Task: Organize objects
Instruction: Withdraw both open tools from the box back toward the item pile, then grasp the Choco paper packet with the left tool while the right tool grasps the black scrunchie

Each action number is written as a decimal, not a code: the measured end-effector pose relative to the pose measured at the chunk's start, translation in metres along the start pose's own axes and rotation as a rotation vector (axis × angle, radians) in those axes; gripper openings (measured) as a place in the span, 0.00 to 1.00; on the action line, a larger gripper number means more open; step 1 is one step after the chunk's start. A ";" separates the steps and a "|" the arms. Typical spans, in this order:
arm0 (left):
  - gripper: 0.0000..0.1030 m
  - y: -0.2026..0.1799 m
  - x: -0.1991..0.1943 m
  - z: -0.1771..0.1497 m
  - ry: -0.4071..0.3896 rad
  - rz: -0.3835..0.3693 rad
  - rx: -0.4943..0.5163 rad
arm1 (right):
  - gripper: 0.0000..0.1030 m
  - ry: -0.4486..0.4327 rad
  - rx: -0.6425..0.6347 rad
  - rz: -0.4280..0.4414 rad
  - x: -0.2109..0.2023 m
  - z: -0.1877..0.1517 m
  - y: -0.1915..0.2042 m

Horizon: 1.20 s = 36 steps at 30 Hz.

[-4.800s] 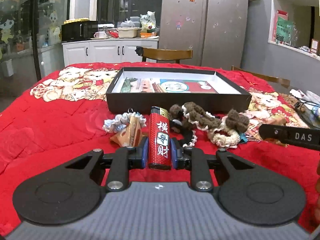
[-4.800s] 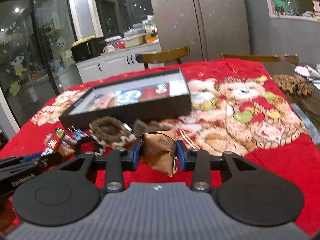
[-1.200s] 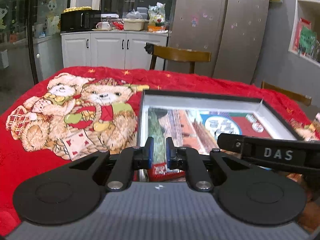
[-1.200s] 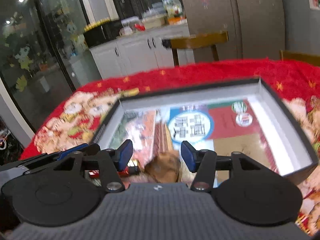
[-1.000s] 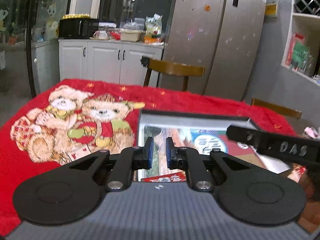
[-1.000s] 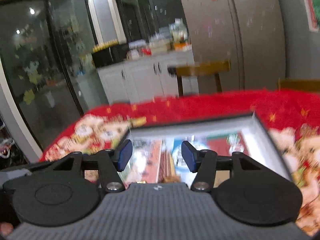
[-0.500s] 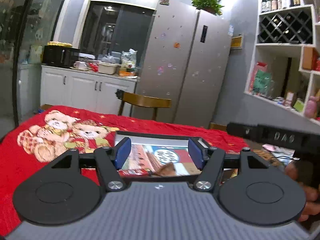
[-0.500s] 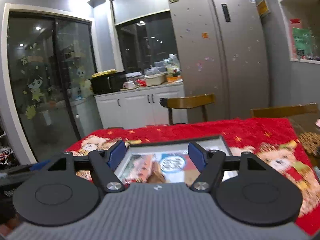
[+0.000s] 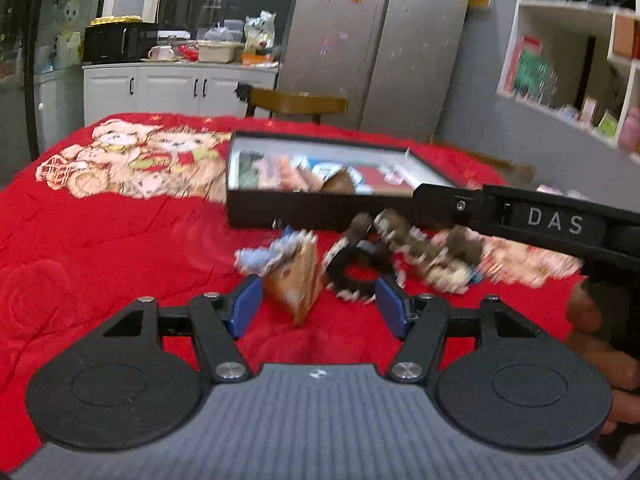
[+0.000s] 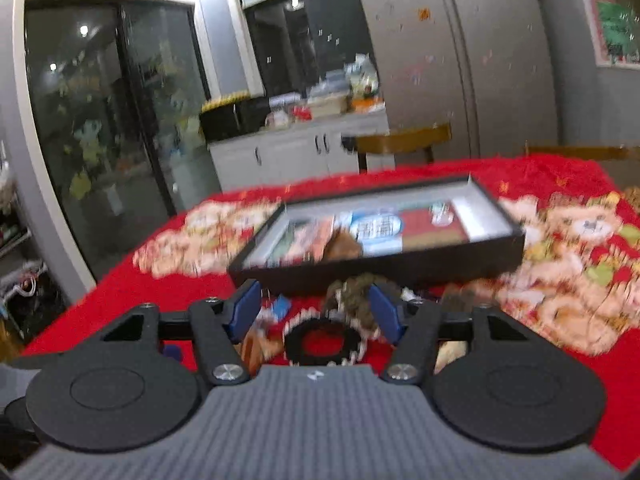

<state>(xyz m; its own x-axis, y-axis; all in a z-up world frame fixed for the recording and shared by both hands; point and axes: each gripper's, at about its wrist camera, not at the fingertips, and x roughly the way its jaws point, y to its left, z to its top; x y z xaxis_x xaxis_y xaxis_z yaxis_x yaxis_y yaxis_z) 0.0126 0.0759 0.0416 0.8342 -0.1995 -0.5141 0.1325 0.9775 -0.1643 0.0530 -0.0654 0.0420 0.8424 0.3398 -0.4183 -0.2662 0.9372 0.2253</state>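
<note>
Left tongs (image 9: 316,304) gape empty over a brown packet (image 9: 298,284); right tongs (image 10: 316,312), closing on nothing, hover near a black, seemingly frilled ring (image 10: 324,340) before the box (image 10: 400,268).

1. The left hand-held gripper (image 9: 318,307) is built of black linkage arms with silver screws, blue pads (image 9: 245,306) and a grey ribbed body.
2. The right hand-held gripper (image 10: 315,307) is made alike; white letters "DAS" are seen on its black side.
</note>
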 end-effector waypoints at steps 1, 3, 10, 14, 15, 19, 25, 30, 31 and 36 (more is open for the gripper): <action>0.66 0.001 0.006 -0.003 0.014 0.006 0.003 | 0.63 0.018 0.005 -0.004 0.004 -0.002 -0.002; 0.66 0.007 0.014 -0.006 0.025 0.014 -0.013 | 0.58 0.050 0.021 -0.015 0.012 -0.008 -0.006; 0.66 0.020 0.041 0.003 0.038 0.012 -0.044 | 0.47 0.187 0.040 -0.038 0.043 -0.025 -0.020; 0.66 0.020 0.057 0.007 0.048 0.030 -0.034 | 0.48 0.215 0.061 -0.053 0.062 -0.025 -0.025; 0.66 0.019 0.061 0.008 0.050 0.035 -0.034 | 0.54 0.221 0.054 -0.056 0.066 -0.026 -0.026; 0.66 0.022 0.075 0.009 0.060 0.053 -0.031 | 0.56 0.207 0.020 -0.069 0.073 -0.027 -0.026; 0.60 0.027 0.085 0.013 0.059 0.064 -0.038 | 0.50 0.156 0.024 -0.035 0.072 -0.033 -0.027; 0.54 0.018 0.081 0.010 0.063 0.050 0.033 | 0.41 0.159 0.019 -0.013 0.070 -0.032 -0.027; 0.54 0.017 0.079 0.009 0.063 0.045 0.035 | 0.38 0.161 0.017 -0.004 0.070 -0.032 -0.027; 0.54 0.023 0.073 0.005 0.060 0.033 0.007 | 0.22 0.174 -0.019 0.001 0.070 -0.032 -0.023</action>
<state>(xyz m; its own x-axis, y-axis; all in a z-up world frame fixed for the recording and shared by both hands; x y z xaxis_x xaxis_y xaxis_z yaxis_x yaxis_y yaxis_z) 0.0796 0.0839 0.0049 0.8047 -0.1703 -0.5688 0.1089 0.9841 -0.1405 0.1026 -0.0606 -0.0206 0.7490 0.3475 -0.5642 -0.2772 0.9377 0.2096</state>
